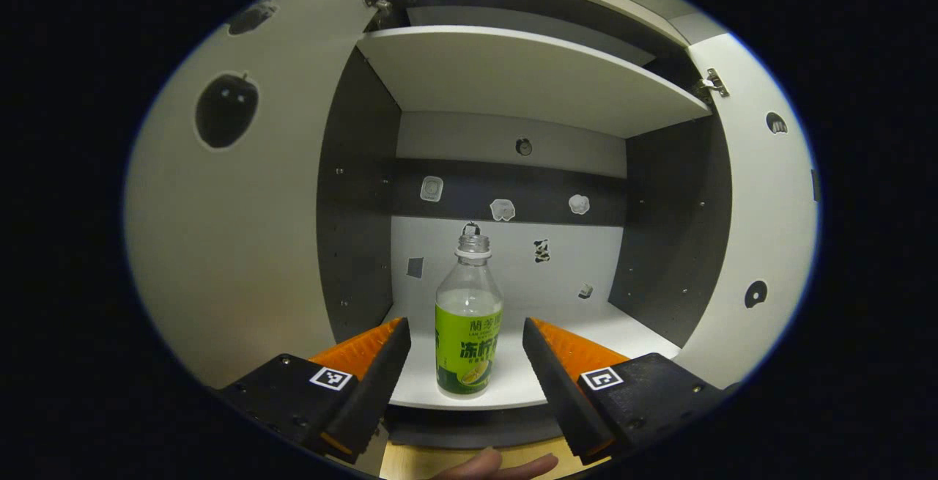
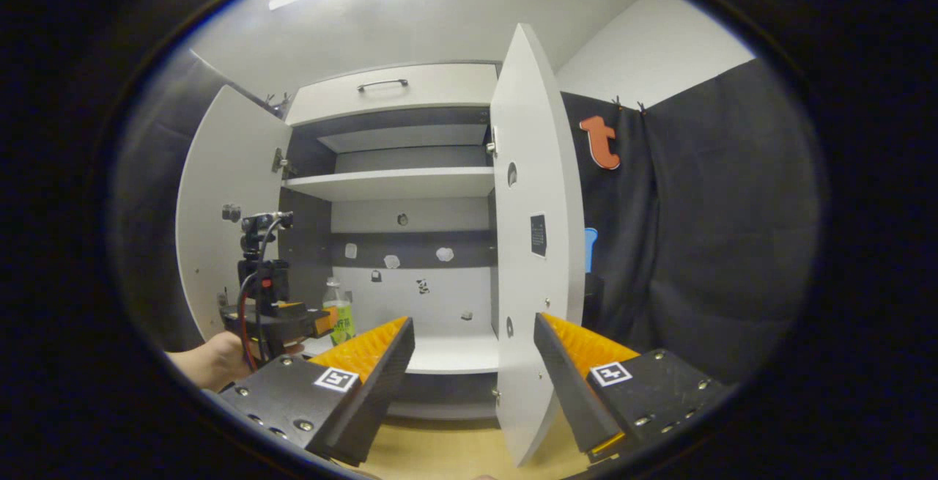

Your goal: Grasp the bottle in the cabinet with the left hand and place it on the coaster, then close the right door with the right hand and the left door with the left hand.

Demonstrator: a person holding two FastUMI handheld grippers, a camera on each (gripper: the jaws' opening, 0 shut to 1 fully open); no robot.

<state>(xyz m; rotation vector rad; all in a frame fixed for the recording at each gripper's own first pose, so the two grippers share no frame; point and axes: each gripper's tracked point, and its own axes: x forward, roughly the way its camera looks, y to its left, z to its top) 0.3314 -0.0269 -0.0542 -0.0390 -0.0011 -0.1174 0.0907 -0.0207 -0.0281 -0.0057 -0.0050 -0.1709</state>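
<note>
Bottle stands upright on the cabinet floor, left gripper spread wide before it.

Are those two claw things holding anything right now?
No. The left gripper is open, its fingers either side of the bottle without touching. The right gripper is open near the right door.

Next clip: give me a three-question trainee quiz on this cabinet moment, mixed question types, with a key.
1. True or false: the left hand-held gripper is shut on the bottle.
2. Where does the bottle stand? A) upper shelf B) cabinet floor C) drawer
3. Fill in: both cabinet doors, left door and right door, are ____.

Key: 1 false, its fingers are open either side of the bottle; 2 B; 3 open.
</note>
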